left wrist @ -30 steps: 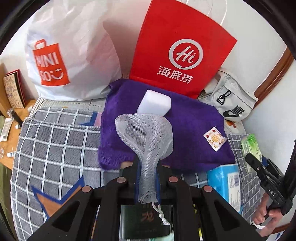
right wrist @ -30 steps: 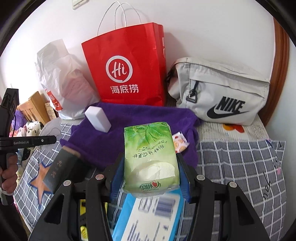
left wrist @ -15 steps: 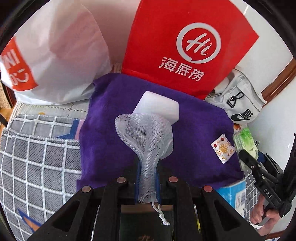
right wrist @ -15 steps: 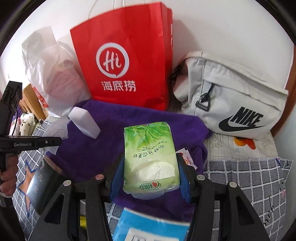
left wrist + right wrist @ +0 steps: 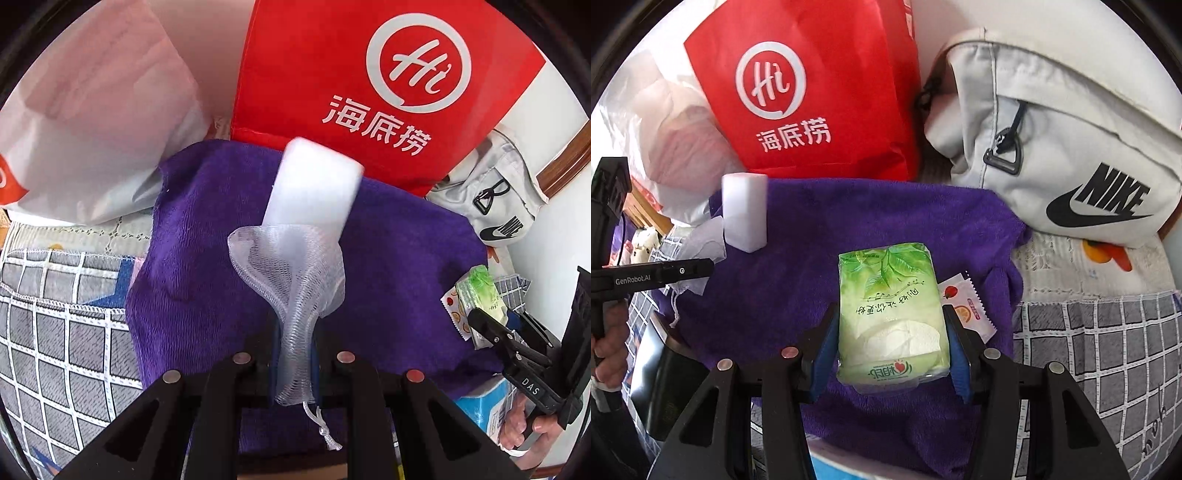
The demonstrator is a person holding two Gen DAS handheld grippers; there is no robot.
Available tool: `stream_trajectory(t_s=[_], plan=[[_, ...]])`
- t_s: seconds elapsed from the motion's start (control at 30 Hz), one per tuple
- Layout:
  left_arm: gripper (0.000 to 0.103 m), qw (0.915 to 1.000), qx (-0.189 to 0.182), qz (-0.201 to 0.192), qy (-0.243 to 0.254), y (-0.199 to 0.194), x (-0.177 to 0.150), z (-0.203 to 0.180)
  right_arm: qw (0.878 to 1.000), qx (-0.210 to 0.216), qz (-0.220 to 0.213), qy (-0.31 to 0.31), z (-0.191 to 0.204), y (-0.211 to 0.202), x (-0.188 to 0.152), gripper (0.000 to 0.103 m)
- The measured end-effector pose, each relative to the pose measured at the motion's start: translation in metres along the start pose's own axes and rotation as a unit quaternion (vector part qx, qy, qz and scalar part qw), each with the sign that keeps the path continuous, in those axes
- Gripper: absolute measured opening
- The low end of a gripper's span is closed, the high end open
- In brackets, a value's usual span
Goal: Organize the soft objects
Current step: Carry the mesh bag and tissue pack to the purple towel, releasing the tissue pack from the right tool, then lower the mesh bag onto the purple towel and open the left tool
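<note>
Left wrist view. The left gripper (image 5: 293, 354) is clamping a white mesh pouch (image 5: 291, 280) between its fingers; the pouch is flaring open ahead of the tips, and its drawstring (image 5: 325, 430) is dangling back toward the camera. Directly ahead, a white sponge block (image 5: 314, 184) is lying on the purple towel (image 5: 207, 266), its near end just behind the pouch's rim; whether they touch cannot be told. The towel is spreading under and in front of the gripper, over a grey checked cover (image 5: 55, 332). Beyond the towel, a red paper bag (image 5: 369, 92) is standing ahead, a white plastic bag (image 5: 92, 122) is sitting ahead-left, and a grey Nike bag (image 5: 495, 206) is resting ahead-right. To the right, the right gripper (image 5: 491, 328) is holding a green tissue pack (image 5: 480, 291), with a fruit-print sachet (image 5: 456, 314) just beside it.

Right wrist view. The right gripper (image 5: 892, 343) is gripping the green tissue pack (image 5: 890, 314) between its blue pads (image 5: 956, 350), over the purple towel (image 5: 849, 221). The fruit-print sachet (image 5: 967, 306) is lying just right of the pack. The sponge block (image 5: 744, 212) is standing ahead-left, and the left gripper (image 5: 698, 267) is reaching in from the left with the mesh pouch (image 5: 701, 243). The red paper bag (image 5: 812, 92) is standing ahead; the Nike bag (image 5: 1052, 147) is lying ahead-right.
</note>
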State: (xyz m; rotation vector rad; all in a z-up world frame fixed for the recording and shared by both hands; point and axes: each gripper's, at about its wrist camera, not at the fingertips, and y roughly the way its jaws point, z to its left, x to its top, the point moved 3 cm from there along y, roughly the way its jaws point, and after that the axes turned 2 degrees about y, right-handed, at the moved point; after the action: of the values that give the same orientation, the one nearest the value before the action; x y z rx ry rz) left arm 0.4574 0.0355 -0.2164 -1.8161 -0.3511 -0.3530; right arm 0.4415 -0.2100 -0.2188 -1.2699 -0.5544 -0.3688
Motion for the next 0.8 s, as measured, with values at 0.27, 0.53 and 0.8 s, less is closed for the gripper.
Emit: stream_trajectory(t_s=[0.27,0.53,0.8], plan=[[0.024,0.9998,-0.001,0.015,0.009,0.01,0.0,-0.004,0.999,0.009,0.029,-0.009,0.003,0.01,0.001,0.053],[0.066,0.9998,-0.004,0.015,0.009,0.012,0.003,-0.008,0.999,0.003,0.026,-0.025,0.01,0.013,0.004,0.081],[0.075,0.9993,-0.033,0.014,-0.007,-0.008,-0.004,-0.004,1.0,-0.002,0.002,-0.014,0.008,-0.011,0.003,0.084]])
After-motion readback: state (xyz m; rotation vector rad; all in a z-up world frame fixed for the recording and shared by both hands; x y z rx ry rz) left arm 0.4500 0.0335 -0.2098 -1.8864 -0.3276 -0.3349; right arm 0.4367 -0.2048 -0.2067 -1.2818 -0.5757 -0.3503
